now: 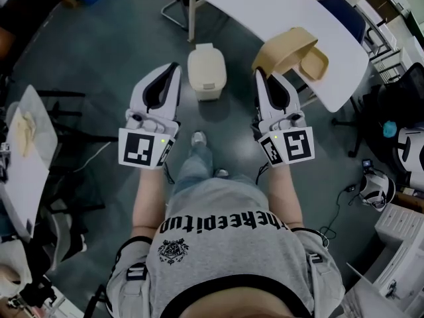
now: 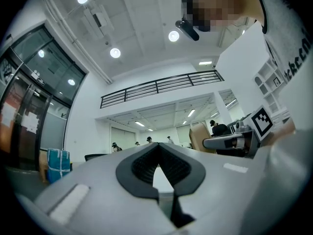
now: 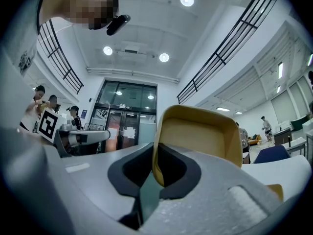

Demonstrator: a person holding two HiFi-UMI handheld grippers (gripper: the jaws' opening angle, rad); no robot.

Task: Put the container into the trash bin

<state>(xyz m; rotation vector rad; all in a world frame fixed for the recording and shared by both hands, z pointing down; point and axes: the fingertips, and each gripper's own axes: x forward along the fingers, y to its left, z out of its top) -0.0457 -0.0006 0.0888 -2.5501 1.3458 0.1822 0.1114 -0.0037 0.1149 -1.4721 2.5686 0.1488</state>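
Right gripper (image 1: 260, 78) clamped on rim of tan open clamshell fibre container (image 1: 291, 53), held by near edge of white curved table (image 1: 265, 5). Left gripper (image 1: 173, 68) jaws together, nothing between.

Cream lidded plastic trash bin (image 1: 207, 71) on grey floor (image 1: 119, 52), between grippers, lid down.

Step judged: carrying container to bin.

Next move: swing container left over bin. Lid likely needs opening first, perhaps by left gripper.

Only writing: grey shirt (image 1: 225, 244) print, roughly "thekeepitup".

Held forward side by side at arm's length, the left gripper (image 1: 173, 67) had its jaws together and empty, while the right gripper (image 1: 260, 75) clamped the container (image 1: 290, 48) by its rim.
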